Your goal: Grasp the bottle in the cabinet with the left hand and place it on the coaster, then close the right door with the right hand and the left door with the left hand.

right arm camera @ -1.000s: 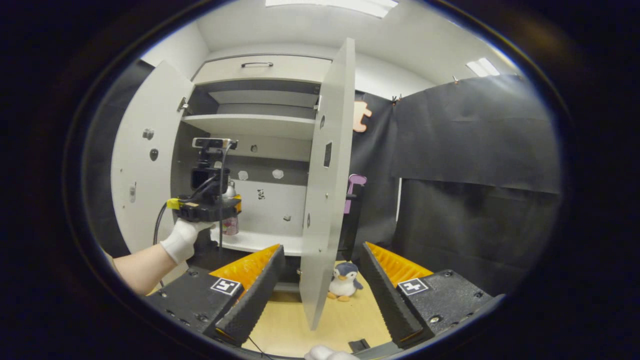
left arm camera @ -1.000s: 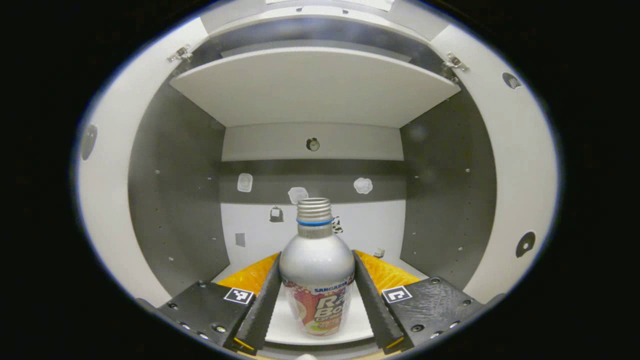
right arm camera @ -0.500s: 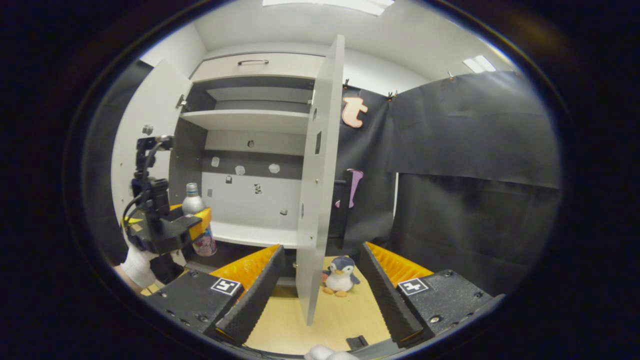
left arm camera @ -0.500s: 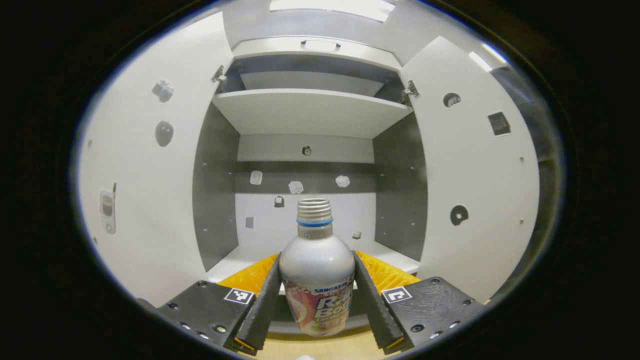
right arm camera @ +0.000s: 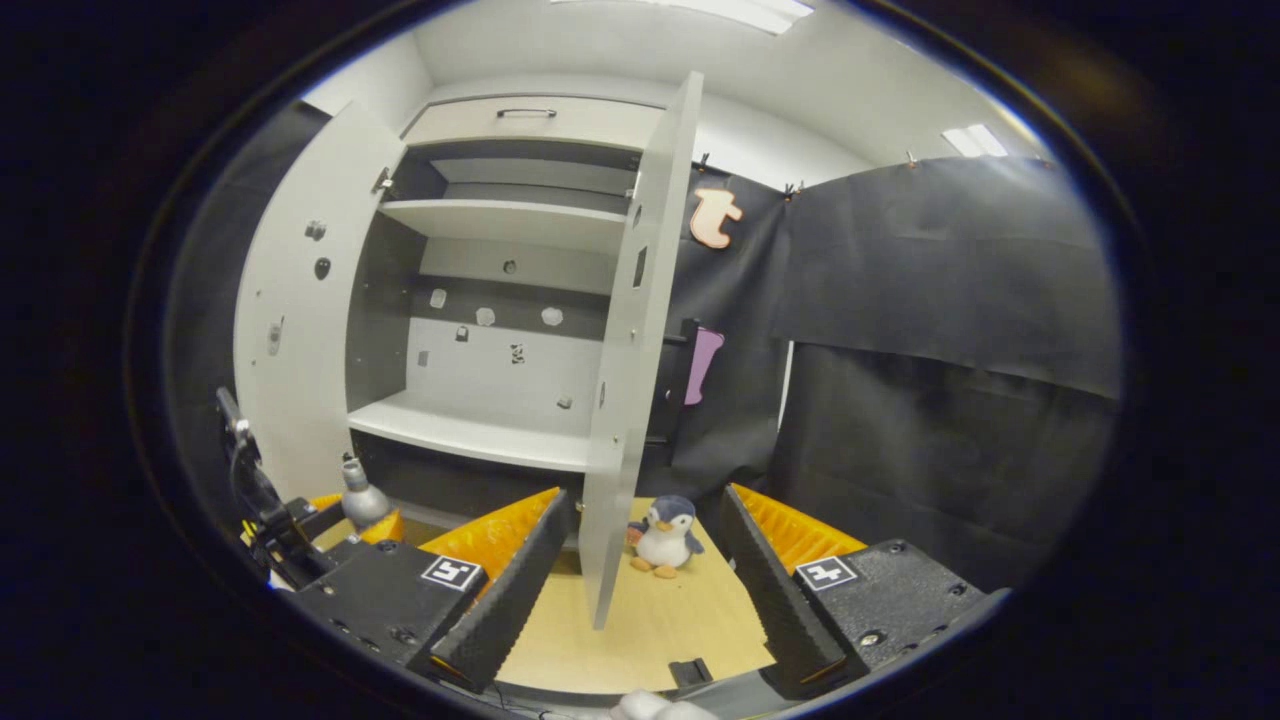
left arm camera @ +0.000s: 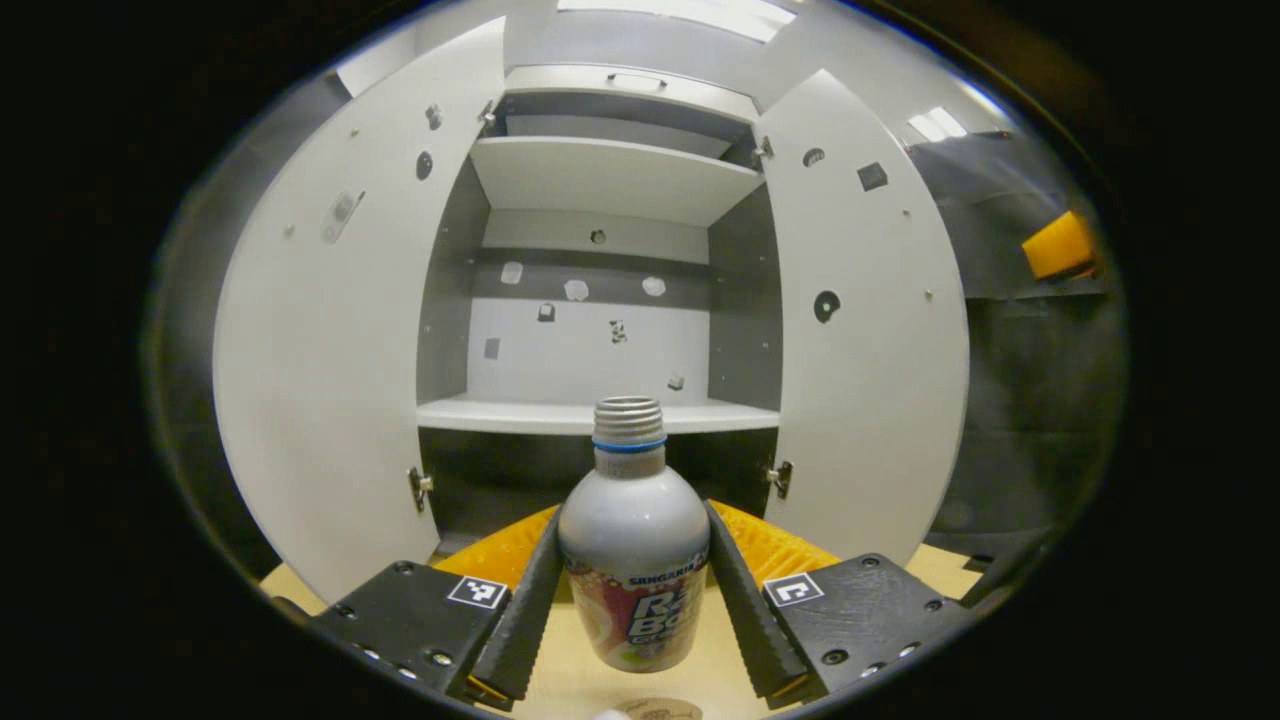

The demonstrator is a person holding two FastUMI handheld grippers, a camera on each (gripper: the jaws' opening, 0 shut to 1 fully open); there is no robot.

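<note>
The uncapped metal drink bottle (left arm camera: 633, 555) has come out of the cabinet (left arm camera: 600, 180), left claw (left arm camera: 633, 590) clamped at mid-body; smooth, light, likely slippery. Right claw (right arm camera: 640, 570) gapes, empty.

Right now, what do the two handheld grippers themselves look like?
Both are built alike. The left gripper has two black blocky bodies fixed with screws, each carrying a small square black-and-white marker tag, and long fingers with ridged, saw-toothed inner faces. The right gripper has the same black bodies, marker tags and ridged fingers. A cable runs up from the left gripper in the right gripper view.
</note>
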